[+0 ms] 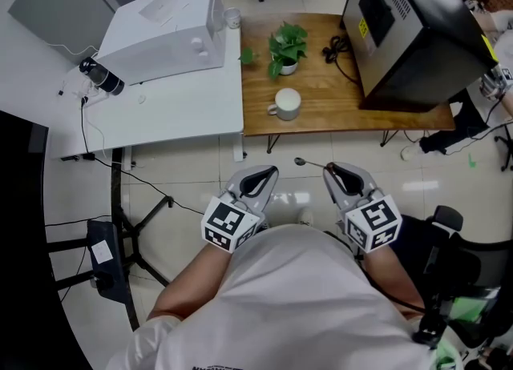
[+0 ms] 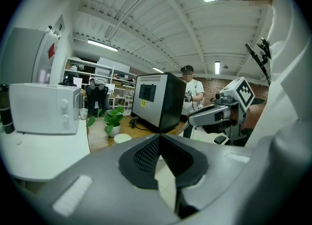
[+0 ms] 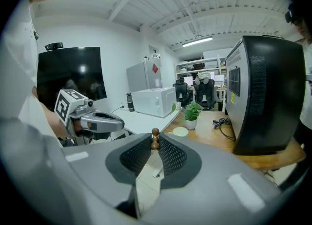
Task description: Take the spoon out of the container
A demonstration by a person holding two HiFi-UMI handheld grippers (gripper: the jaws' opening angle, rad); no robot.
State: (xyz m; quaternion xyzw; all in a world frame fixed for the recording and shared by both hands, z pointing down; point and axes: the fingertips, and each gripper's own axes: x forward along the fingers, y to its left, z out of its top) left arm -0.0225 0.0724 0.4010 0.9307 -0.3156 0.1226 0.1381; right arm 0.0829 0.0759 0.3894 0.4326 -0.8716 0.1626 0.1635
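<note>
1. The right gripper (image 1: 330, 168) has its jaws closed on the spoon (image 1: 300, 162). The right gripper view shows a brown, knobbed part of it (image 3: 155, 134) pinched at the very jaw tips.
2. The spoon sits low in the centre of the head view, over the floor. Its bowl sticks out to the left of the jaws, pointing toward the left gripper (image 1: 271, 171).
3. The left gripper's jaws are together with nothing between them. It is held level with the right one, close to the person's body.
4. The container, a white mug (image 1: 286, 104), stands above centre on the wooden table (image 1: 321, 80), well apart from the spoon. The removal itself looks done.
5. Around the mug are a potted plant (image 1: 286, 46) just behind it and a big black box (image 1: 409, 24) at the upper right. A white appliance (image 1: 160, 32) sits on the white table (image 1: 176, 112) at the upper left.
6. The main risk is a drop:
   - The hold is only at the tips and near one end of the spoon.
   - A quick swing or a slight easing of the jaws could let it pivot or slip to the floor.
   - A knock against the left gripper, which is nearby, could do the same.
</note>
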